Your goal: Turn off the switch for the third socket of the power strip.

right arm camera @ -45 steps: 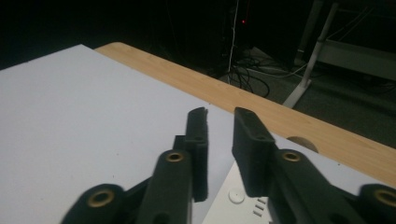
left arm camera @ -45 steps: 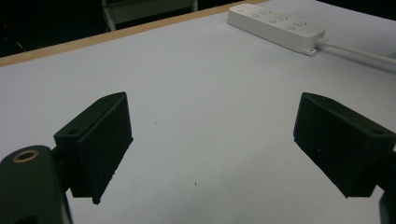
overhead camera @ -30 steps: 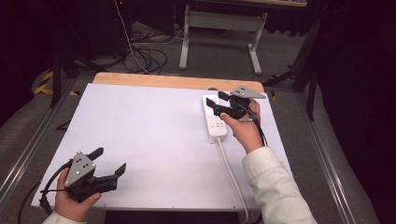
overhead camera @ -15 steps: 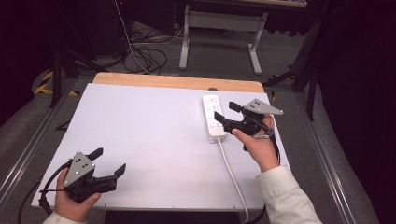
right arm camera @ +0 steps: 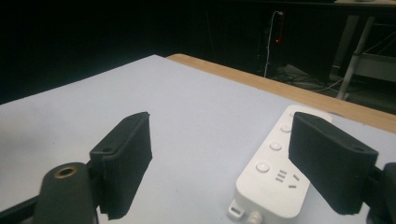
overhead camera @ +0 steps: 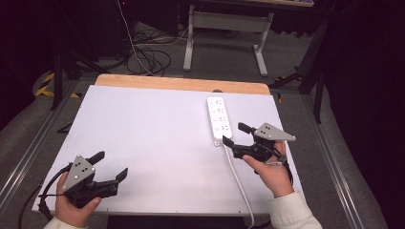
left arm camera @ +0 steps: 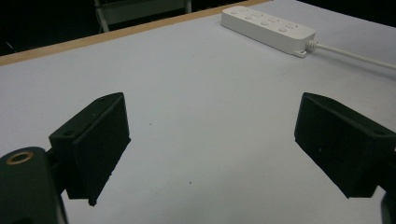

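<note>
at the bottom left of the high view, the left gripper (overhead camera: 111,165) has its jaws wide apart, holding nothing. at middle right, the right gripper (overhead camera: 236,134) is also spread wide, just below the white power strip (overhead camera: 218,117) on the white table (overhead camera: 153,129).

Your right gripper (overhead camera: 234,134) now sits back toward you, off the power strip (overhead camera: 219,117) it hovered over a second ago, jaws spread just beside the strip's near, cable end. Your right hand (overhead camera: 267,167) has drawn back with it.
</note>
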Action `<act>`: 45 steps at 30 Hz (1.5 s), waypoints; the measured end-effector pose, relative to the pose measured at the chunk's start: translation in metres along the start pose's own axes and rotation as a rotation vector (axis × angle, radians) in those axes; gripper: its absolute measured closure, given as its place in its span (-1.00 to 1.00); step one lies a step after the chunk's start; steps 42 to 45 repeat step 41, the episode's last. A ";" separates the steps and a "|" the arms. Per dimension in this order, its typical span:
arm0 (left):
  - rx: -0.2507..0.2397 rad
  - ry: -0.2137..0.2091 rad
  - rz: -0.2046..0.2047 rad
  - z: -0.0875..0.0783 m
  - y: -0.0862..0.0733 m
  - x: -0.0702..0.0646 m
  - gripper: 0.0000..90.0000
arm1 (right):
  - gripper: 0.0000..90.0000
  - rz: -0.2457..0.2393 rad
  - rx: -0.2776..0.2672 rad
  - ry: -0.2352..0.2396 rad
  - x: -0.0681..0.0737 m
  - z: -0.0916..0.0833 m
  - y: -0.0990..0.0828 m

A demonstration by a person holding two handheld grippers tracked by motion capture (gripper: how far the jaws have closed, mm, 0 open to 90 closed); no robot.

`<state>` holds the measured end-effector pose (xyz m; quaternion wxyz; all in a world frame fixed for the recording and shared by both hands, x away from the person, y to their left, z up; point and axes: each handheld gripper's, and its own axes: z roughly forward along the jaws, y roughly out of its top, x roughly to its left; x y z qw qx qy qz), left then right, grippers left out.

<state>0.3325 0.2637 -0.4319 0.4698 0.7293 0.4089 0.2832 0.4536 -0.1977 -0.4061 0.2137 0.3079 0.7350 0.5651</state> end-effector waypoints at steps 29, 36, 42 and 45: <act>-0.030 -0.032 -0.021 -0.004 -0.009 0.004 -0.77 | -0.54 0.032 0.049 0.092 0.030 -0.018 -0.090; -0.028 -0.019 0.038 -0.002 -0.011 0.002 -0.74 | -0.50 -0.010 0.055 0.077 0.031 -0.017 -0.088; -0.026 -0.013 0.052 0.000 -0.011 0.001 -0.71 | -0.46 -0.065 0.059 0.036 0.028 -0.021 -0.086; -0.026 -0.013 0.052 0.000 -0.011 0.001 -0.71 | -0.46 -0.065 0.059 0.036 0.028 -0.021 -0.086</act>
